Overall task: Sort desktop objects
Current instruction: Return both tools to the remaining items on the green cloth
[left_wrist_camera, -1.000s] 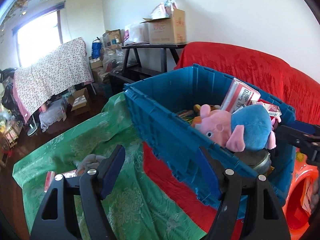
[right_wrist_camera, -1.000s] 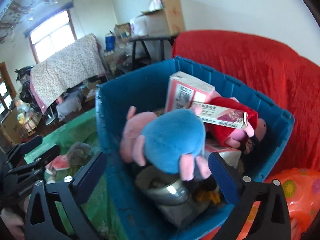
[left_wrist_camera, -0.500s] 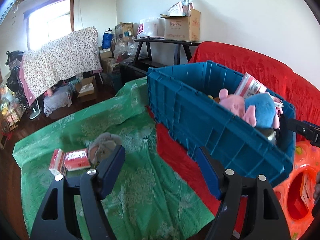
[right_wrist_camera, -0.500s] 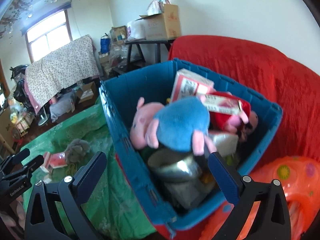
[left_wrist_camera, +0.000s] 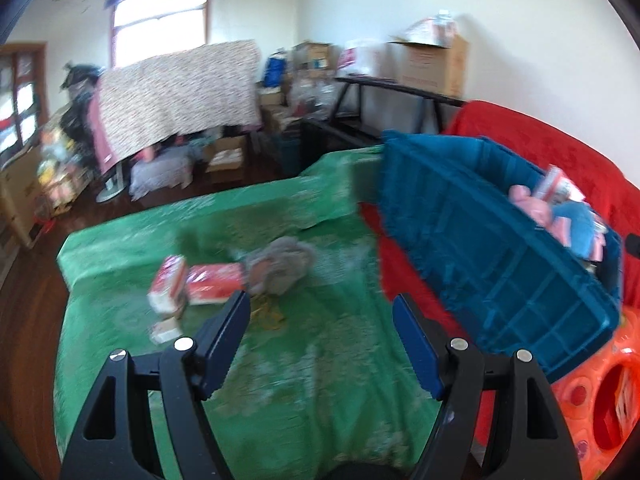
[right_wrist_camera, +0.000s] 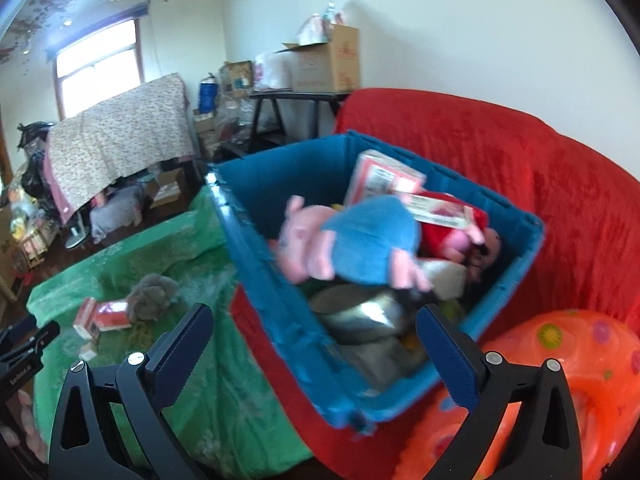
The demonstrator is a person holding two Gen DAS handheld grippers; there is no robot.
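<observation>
Both grippers hang with their jaws apart and nothing between the pads. Ahead of the left gripper (left_wrist_camera: pixel 322 314), just beyond its fingertips, lies a green cloth (left_wrist_camera: pixel 320 380) with the loose items on it: a grey plush toy (left_wrist_camera: pixel 280 266) straight ahead and slightly to its left, touching a red-and-white packet (left_wrist_camera: pixel 212 286), with a second red-and-white box (left_wrist_camera: pixel 168 290) just beside that and a small pale item (left_wrist_camera: pixel 164 332) nearer the left finger, too blurred to identify. To the right of this gripper sits a blue crate (left_wrist_camera: pixel 500 280), tilted in this view, resting on a red cover (left_wrist_camera: pixel 404 268). The right gripper (right_wrist_camera: pixel 314 330) points at the same blue crate, which lies directly ahead of it and is packed full: a pink-and-blue plush pig (right_wrist_camera: pixel 352 236) on top, a red plush (right_wrist_camera: pixel 452 232) behind it, two red-and-white cartons (right_wrist_camera: pixel 384 178), and a metal bowl (right_wrist_camera: pixel 356 314) closest to the fingertips. An orange inflatable toy (right_wrist_camera: pixel 552 360) sits to its lower right, against the red-covered sofa (right_wrist_camera: pixel 500 148). Far to its left, the grey plush and packets lie on the green cloth.
</observation>
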